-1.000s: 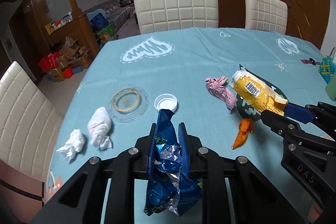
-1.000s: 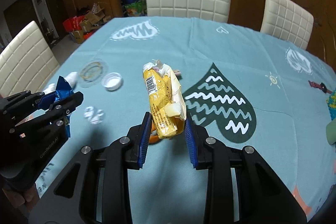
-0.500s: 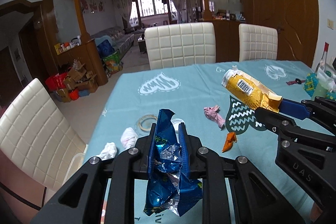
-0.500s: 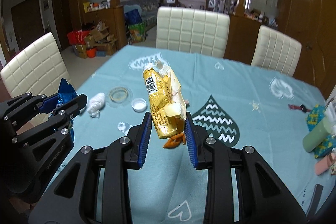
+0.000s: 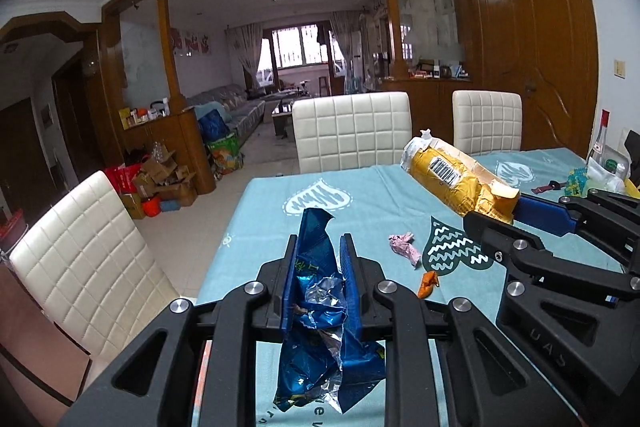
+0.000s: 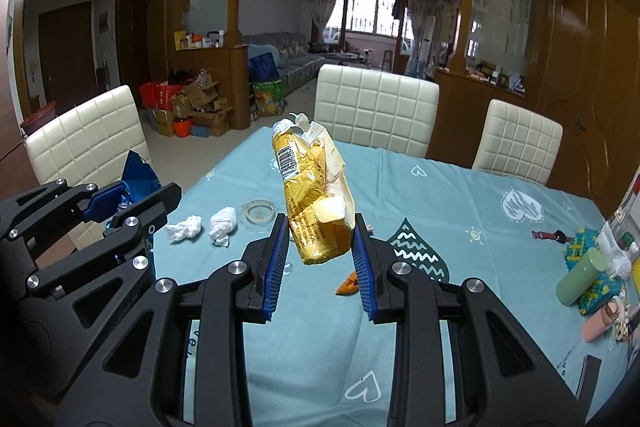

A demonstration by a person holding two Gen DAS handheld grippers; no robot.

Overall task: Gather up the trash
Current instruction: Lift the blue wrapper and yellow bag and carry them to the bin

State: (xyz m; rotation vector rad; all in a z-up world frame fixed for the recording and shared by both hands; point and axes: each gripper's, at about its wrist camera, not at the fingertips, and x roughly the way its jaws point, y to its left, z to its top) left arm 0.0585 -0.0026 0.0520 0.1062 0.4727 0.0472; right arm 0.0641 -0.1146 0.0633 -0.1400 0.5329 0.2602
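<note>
The left hand-held gripper (image 5: 318,281) is clenched on a crumpled blue foil wrapper (image 5: 320,307), silver on its inner side; the wrapper's torn tip sticks up past the blue pads and its bulk hangs down behind them, above the tabletop (image 5: 360,203). The right hand-held gripper (image 6: 320,259) is grasping a yellow snack bag (image 6: 314,195) with a barcode and a torn white top; the bag stands tilted between the pads, lifted off the teal tabletop. Just beyond the right gripper, an orange scrap (image 6: 347,285) lies on the cloth. Farther on, a pink crumpled paper (image 5: 405,247) lies by the dark heart print. To the left, two white tissue wads (image 6: 204,227) lie beside a clear round lid (image 6: 260,211). White chairs (image 6: 374,107) stand at the far edge.
</note>
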